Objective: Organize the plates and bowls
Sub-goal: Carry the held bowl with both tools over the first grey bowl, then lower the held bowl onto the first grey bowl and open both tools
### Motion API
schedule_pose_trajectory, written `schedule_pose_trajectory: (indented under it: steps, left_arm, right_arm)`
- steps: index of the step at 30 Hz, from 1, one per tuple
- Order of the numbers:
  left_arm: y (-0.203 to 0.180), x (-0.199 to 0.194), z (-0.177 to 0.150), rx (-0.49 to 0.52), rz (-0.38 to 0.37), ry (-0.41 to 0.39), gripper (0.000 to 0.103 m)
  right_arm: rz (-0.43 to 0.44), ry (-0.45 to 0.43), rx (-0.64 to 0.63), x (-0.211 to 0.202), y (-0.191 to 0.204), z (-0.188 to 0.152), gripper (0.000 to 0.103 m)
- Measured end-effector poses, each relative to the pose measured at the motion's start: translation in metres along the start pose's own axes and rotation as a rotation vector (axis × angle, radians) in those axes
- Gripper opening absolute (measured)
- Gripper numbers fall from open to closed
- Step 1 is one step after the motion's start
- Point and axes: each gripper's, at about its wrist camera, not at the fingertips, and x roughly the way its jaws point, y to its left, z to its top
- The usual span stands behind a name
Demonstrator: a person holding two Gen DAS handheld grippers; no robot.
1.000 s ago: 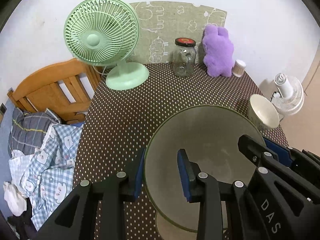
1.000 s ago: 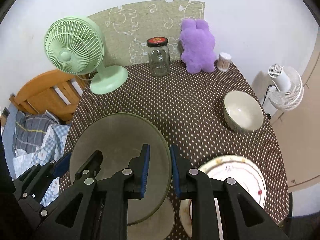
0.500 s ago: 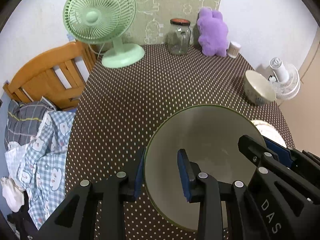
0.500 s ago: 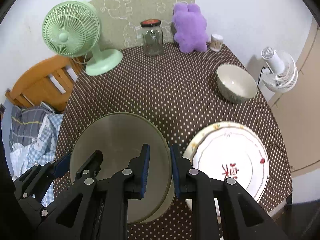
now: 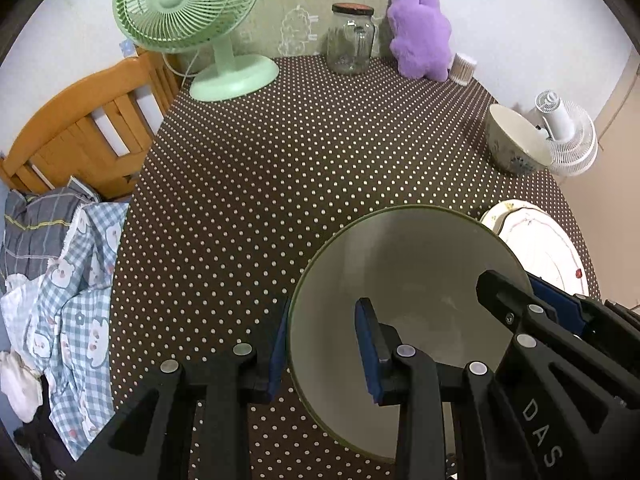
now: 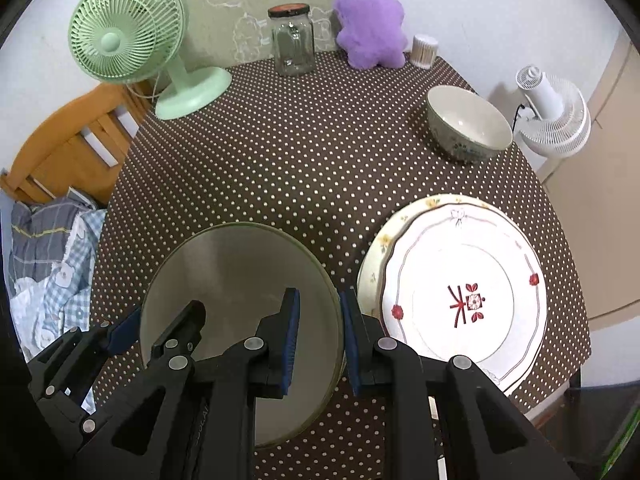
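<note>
Both grippers hold one large grey-green bowl (image 5: 404, 280) above the dotted brown table. My left gripper (image 5: 322, 344) is shut on the bowl's left rim. My right gripper (image 6: 318, 334) is shut on the bowl's right rim; the bowl also shows in the right wrist view (image 6: 236, 280). To the right, a white plate with red flowers (image 6: 464, 296) lies stacked on a cream plate (image 6: 370, 276). A cream bowl (image 6: 468, 124) stands further back at the table's right edge; it also shows in the left wrist view (image 5: 514, 142).
At the table's back stand a green fan (image 6: 132, 36), a glass jar (image 6: 292, 40), a purple plush (image 6: 368, 20) and a cotton swab tub (image 6: 424, 50). A wooden chair (image 5: 80, 132) with clothes is left of the table, a white fan (image 6: 554, 120) to the right.
Both grippers rose with the large bowl, lifting it off the table. The view pulled back, so the stacked plates at the right came into full sight.
</note>
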Motion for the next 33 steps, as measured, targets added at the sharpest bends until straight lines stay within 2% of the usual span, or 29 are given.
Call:
schedule_pose_trajectory:
  steps: [12, 21, 24, 27, 29, 31, 33]
  left_arm:
    - [0.000, 0.018, -0.006, 0.010, -0.024, 0.035, 0.031]
    - [-0.004, 0.019, -0.003, 0.037, -0.026, 0.019, 0.032]
    - [-0.003, 0.019, -0.004, 0.039, -0.041, 0.033, 0.040]
    - [-0.002, 0.016, -0.004, 0.036, -0.048, 0.038, 0.041]
    - [-0.002, 0.010, -0.004, 0.046, -0.047, 0.023, 0.048]
    - [-0.002, 0.002, -0.003, 0.058, -0.043, 0.000, 0.063]
    - [0.000, -0.005, -0.001, 0.057, -0.044, -0.017, 0.068]
  right_arm:
    - [-0.033, 0.030, 0.000, 0.019, 0.005, -0.003, 0.025]
    - [-0.034, 0.017, -0.001, 0.023, 0.003, -0.001, 0.025]
    - [-0.028, 0.022, -0.015, 0.022, 0.004, -0.002, 0.025]
    - [-0.017, 0.031, -0.020, 0.020, 0.005, -0.002, 0.025]
    - [-0.014, 0.026, -0.011, 0.015, 0.004, -0.002, 0.025]
    - [-0.022, 0.015, -0.006, 0.009, 0.004, -0.002, 0.025]
    - [-0.022, -0.005, -0.007, 0.001, 0.004, -0.001, 0.025]
